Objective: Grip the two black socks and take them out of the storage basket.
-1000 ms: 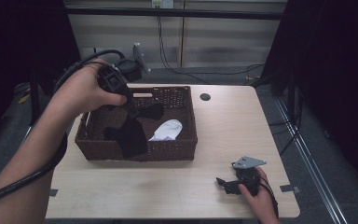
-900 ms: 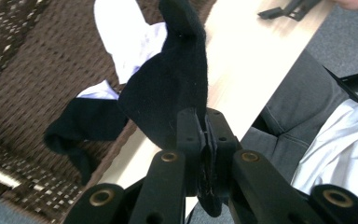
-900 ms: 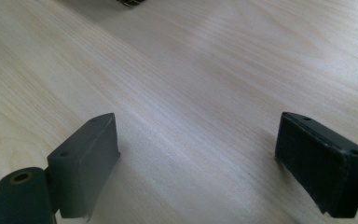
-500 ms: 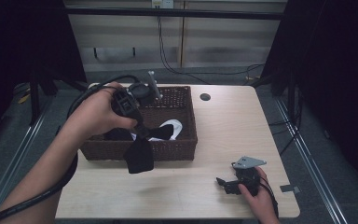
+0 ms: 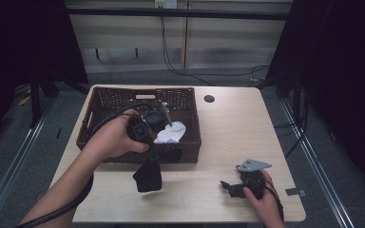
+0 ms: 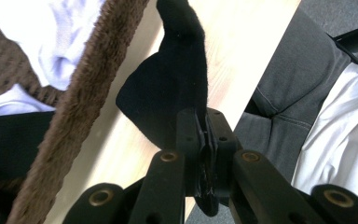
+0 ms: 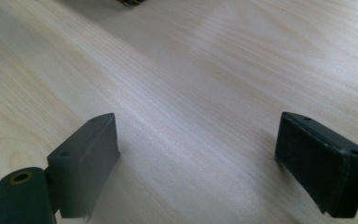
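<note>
High view
- Landmark: the brown woven basket (image 5: 100, 102) stands on the left half of the wooden table (image 5: 233, 128).
- Left gripper (image 5: 148, 154): held over the basket's near wall, pointing down past it toward the person's side.
- Left jaws: clamped together on a black sock (image 5: 148, 176).
- Black sock: hangs just outside the basket's near wall, over the bare table top (whether its lower end touches the wood, I cannot tell).
- In the basket: a white sock (image 5: 171, 133) lies near the middle, with dark cloth beside it against the near wall.
- Right gripper (image 5: 227, 186): low at the table's near right corner, well apart from the basket, jaws pointing toward the basket's side.
- Grey plate (image 5: 253, 165): sits on top of the right gripper.

Left gripper view
- Jaws: the 2 black jaws stand pressed together with a pinch of the black sock (image 6: 168, 84) between their pads.
- Sock: spreads out beyond the tips, in front of the table, just beside the basket's brown rim (image 6: 93, 79).
- Inside the rim: white cloth (image 6: 51, 37) and a dark piece lower down.
- Past the table edge: the person's grey trousers and white shirt.

Right gripper view
- Jaws: the 2 pads stand wide apart, nothing between them (just wood grain).
- Place: close over the table (image 7: 200, 93), with a scrap of the basket at the top edge.
</note>
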`<state>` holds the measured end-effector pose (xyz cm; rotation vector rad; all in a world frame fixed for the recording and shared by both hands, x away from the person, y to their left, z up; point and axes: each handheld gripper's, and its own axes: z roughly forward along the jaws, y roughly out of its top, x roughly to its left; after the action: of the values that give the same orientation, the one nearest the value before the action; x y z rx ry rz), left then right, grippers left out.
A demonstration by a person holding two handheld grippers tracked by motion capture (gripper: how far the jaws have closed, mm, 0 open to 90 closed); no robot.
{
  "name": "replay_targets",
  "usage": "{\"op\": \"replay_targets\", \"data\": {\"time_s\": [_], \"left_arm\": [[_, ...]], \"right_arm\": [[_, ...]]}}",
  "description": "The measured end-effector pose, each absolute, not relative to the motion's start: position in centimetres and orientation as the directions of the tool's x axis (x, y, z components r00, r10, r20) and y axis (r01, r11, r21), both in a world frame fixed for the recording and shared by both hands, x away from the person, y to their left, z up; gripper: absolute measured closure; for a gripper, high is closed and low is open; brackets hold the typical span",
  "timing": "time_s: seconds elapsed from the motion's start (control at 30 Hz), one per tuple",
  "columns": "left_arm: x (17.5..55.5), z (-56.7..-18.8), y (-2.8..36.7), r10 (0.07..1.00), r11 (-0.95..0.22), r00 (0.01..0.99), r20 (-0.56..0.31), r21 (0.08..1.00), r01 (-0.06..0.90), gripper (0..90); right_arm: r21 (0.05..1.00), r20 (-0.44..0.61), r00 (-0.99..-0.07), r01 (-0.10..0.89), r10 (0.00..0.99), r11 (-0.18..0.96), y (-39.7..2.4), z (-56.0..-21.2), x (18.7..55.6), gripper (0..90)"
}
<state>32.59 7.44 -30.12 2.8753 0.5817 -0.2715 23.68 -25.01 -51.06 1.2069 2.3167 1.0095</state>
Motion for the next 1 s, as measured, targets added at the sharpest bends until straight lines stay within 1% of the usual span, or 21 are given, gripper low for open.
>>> {"op": "replay_targets", "data": {"time_s": [0.17,0.37,0.87,1.0], "left_arm": [[32.6,-32.3,7.3,0.361,-0.906,0.903,-0.233,0.142,0.399,85.7],[32.5,-34.4,6.8,0.366,-0.908,0.902,-0.228,0.122,0.4,85.6],[33.4,-37.3,6.1,0.361,-0.917,0.901,-0.242,0.082,0.389,85.3],[33.6,-37.9,6.1,0.38,-0.91,0.895,-0.236,0.081,0.408,84.4]], "right_arm": [[0.723,0.025,-0.582,0.572,0.813,0.387,-25.0,-51.1,23.7,12.3],[0.721,0.025,-0.582,0.573,0.812,0.389,-25.0,-51.0,23.7,12.3],[0.721,0.025,-0.583,0.573,0.812,0.389,-25.0,-51.0,23.7,12.3],[0.721,0.025,-0.582,0.573,0.812,0.389,-25.0,-51.0,23.7,12.3]]}}
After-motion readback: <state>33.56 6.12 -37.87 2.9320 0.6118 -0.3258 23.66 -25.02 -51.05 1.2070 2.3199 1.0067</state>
